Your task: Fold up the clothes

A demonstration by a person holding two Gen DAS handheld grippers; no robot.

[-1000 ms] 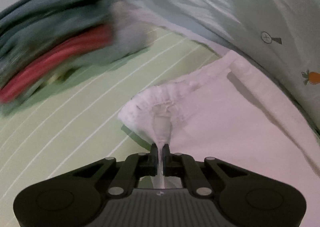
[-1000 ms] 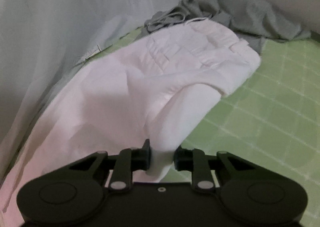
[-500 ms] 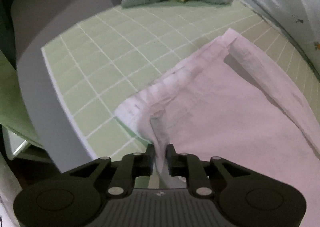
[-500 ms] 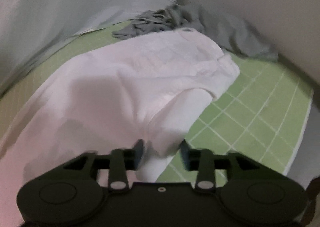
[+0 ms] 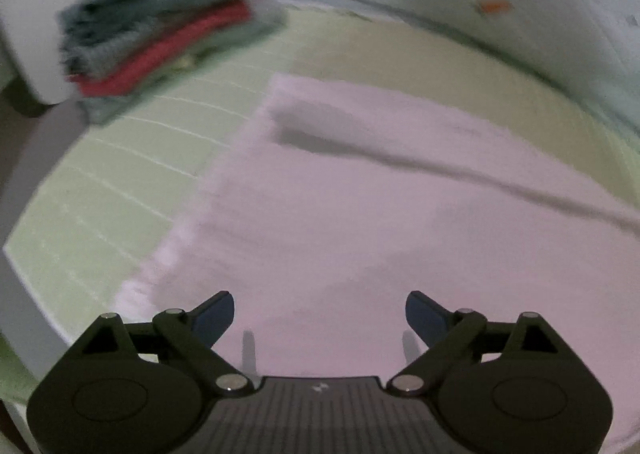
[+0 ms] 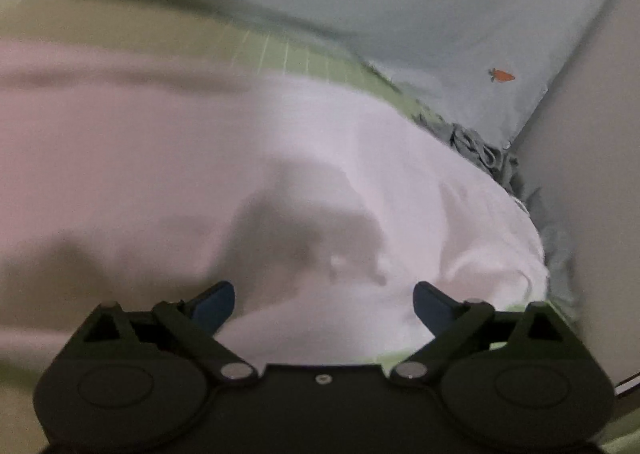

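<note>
A white garment (image 5: 360, 213) lies spread on the green checked mat (image 5: 132, 157), with a long fold shadow across its far part. My left gripper (image 5: 320, 314) hovers over its near edge, jaws opening wide, nothing between the pads. In the right wrist view the same white garment (image 6: 320, 173) bulges in soft folds toward the right end. My right gripper (image 6: 324, 304) is above it, its jaws opening too, and the cloth lies below the fingers without being pinched.
A stack of folded clothes (image 5: 160, 29), grey, green and red, sits at the mat's far left corner. A crumpled grey garment (image 6: 488, 157) lies by the wall. A pale sheet with carrot prints (image 6: 440, 13) hangs along the mat's far side.
Both grippers pinched the white garment a second ago and have since let go and spread wide. The cloth has dropped flat onto the mat. Both views have swung sideways.
</note>
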